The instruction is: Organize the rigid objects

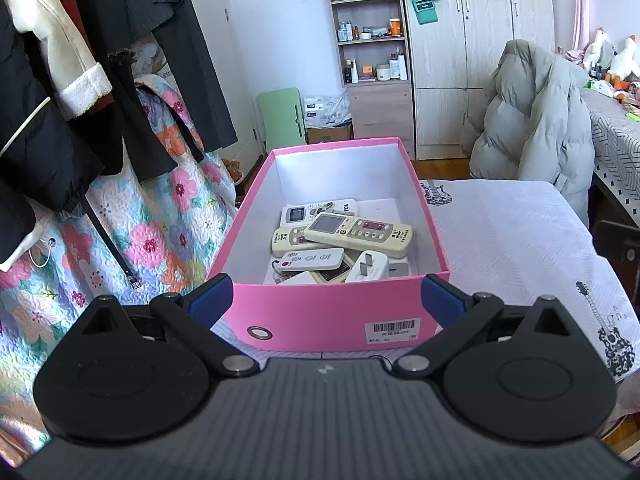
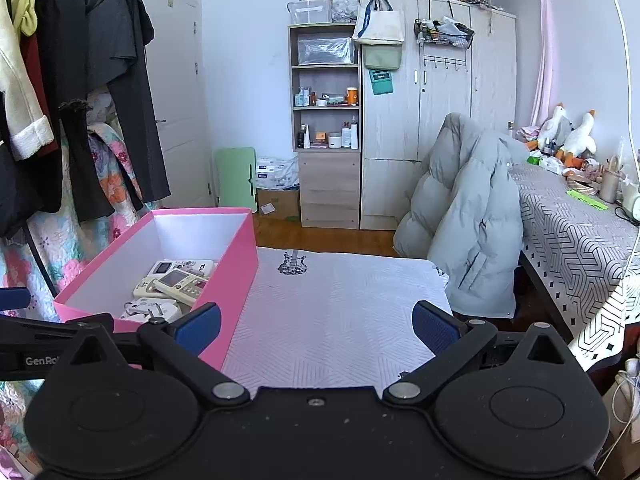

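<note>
My left claw (image 1: 326, 300) is spread wide and holds nothing; so is my right claw (image 2: 316, 328); the remotes (image 1: 340, 240) lie piled in the pink box (image 1: 320, 320) just ahead; I should reach in slowly and pinch the top one across its middle.

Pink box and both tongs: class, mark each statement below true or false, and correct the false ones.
1. The pink box holds several remote controls. True.
2. The left tongs are shut on a remote. False: they are open and empty, their blue pads either side of the box's near end.
3. The box stands on a white cloth printed with guitars. True.
4. The right tongs hold a plug adapter. False: they are open and empty above the cloth; a white plug adapter lies in the box.
5. A lid covers the box. False: it is open on top.
6. A grey padded jacket hangs over a chair. True.
</note>
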The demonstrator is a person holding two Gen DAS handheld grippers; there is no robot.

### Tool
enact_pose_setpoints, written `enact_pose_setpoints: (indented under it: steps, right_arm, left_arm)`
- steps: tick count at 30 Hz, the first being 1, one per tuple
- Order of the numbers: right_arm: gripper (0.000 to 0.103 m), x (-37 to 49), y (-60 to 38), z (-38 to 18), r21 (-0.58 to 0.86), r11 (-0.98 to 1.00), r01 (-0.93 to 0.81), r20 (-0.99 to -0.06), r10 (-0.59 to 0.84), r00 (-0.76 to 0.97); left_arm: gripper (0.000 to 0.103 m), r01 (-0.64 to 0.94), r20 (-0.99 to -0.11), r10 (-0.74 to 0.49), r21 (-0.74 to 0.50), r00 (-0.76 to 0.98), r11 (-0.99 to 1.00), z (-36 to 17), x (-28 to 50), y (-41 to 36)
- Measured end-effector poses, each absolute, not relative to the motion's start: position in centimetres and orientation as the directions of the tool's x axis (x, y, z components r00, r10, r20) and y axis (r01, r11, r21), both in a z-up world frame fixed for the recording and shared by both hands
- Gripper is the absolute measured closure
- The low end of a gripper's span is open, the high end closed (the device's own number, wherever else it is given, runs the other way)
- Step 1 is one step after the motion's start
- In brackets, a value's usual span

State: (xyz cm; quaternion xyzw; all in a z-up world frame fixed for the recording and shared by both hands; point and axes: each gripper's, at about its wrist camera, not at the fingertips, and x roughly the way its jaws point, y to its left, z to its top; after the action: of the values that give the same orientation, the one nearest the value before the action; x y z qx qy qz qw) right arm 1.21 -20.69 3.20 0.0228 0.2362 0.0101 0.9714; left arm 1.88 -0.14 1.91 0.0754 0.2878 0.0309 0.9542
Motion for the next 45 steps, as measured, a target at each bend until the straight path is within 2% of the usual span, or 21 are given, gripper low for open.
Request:
enact_pose_setpoints:
  steps: [32, 45]
  right_arm:
    - [0.0, 1.9, -20.9, 1.9, 0.037, 0.999, 0.026, -0.518, -0.003, 0.856]
    - [0.0, 1.2, -20.2, 2.8, 0.033, 0.997, 0.065, -0.504, -0.039, 0.863]
  left_arm:
    - [0.0, -0.052, -0.554, 0.148, 0.186, 0.819, 0.981, 0.7, 2.4, -0.1]
    - [0.0, -0.06, -0.545, 0.173, 0.218, 0.82, 0.974, 0.6, 2.4, 0.5]
